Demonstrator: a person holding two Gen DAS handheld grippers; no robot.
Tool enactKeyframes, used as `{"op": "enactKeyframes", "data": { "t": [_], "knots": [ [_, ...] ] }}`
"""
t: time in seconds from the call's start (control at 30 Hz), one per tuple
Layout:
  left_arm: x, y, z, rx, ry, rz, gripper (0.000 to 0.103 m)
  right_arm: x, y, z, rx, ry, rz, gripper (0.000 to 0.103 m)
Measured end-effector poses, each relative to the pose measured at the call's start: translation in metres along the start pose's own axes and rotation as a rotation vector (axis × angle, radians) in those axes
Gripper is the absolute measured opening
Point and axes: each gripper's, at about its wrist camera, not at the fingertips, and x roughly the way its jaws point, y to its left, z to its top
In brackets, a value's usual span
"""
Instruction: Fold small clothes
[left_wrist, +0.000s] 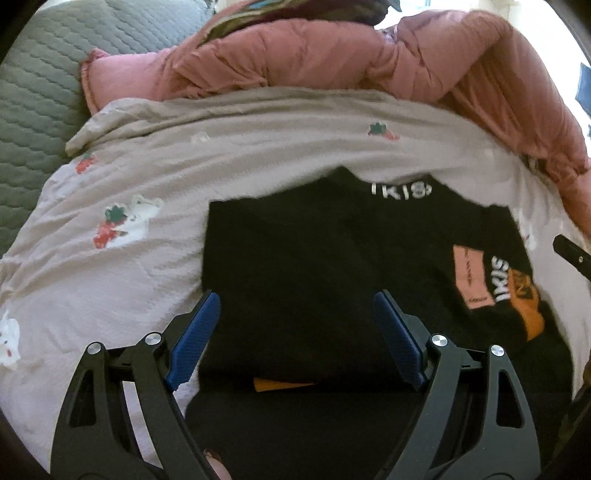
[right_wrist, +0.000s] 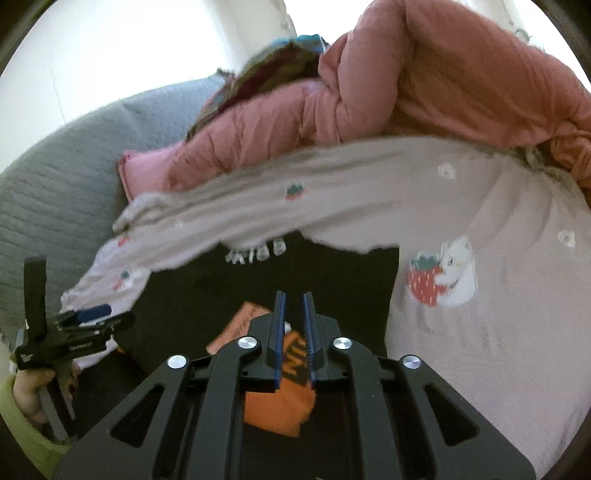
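Left wrist: the left tool hung spread wide over the black top, which lay folded on the pale sheet. Right wrist: the right tool stood slightly parted above the top's orange patch, gripping nothing.

The left wrist camera looks steeply down along its hand-held gripper, close over the black garment on the printed sheet. The right wrist camera looks down less steeply, from close at the garment's right. Both share the garment, sheet and far pink quilt.
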Motion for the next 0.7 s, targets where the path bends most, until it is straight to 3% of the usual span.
{"op": "enactKeyframes", "data": {
  "t": [0.07, 0.2, 0.33, 0.4, 0.47, 0.5, 0.7],
  "knots": [
    [0.010, 0.000, -0.005, 0.008, 0.026, 0.013, 0.078, 0.012, -0.004, -0.005, 0.017, 0.069, 0.000, 0.050],
    [0.023, 0.003, -0.014, 0.010, 0.057, 0.019, 0.078, 0.036, -0.004, -0.017, 0.012, 0.176, -0.013, 0.052],
    [0.023, 0.004, -0.017, 0.014, 0.045, 0.017, 0.078, 0.051, -0.008, -0.026, 0.030, 0.223, -0.043, 0.056],
    [0.024, 0.004, -0.017, 0.006, 0.041, 0.015, 0.078, 0.054, -0.005, -0.029, 0.021, 0.222, -0.040, 0.048],
    [0.024, 0.004, -0.017, -0.001, 0.038, 0.013, 0.078, 0.053, -0.002, -0.028, 0.006, 0.211, -0.027, 0.017],
    [0.023, 0.004, -0.017, -0.002, 0.035, 0.013, 0.078, 0.050, 0.001, -0.027, -0.001, 0.199, -0.001, 0.013],
    [0.009, 0.004, -0.004, -0.022, -0.021, 0.013, 0.078, 0.022, 0.023, -0.006, -0.101, 0.049, -0.014, 0.013]
  ]
}}
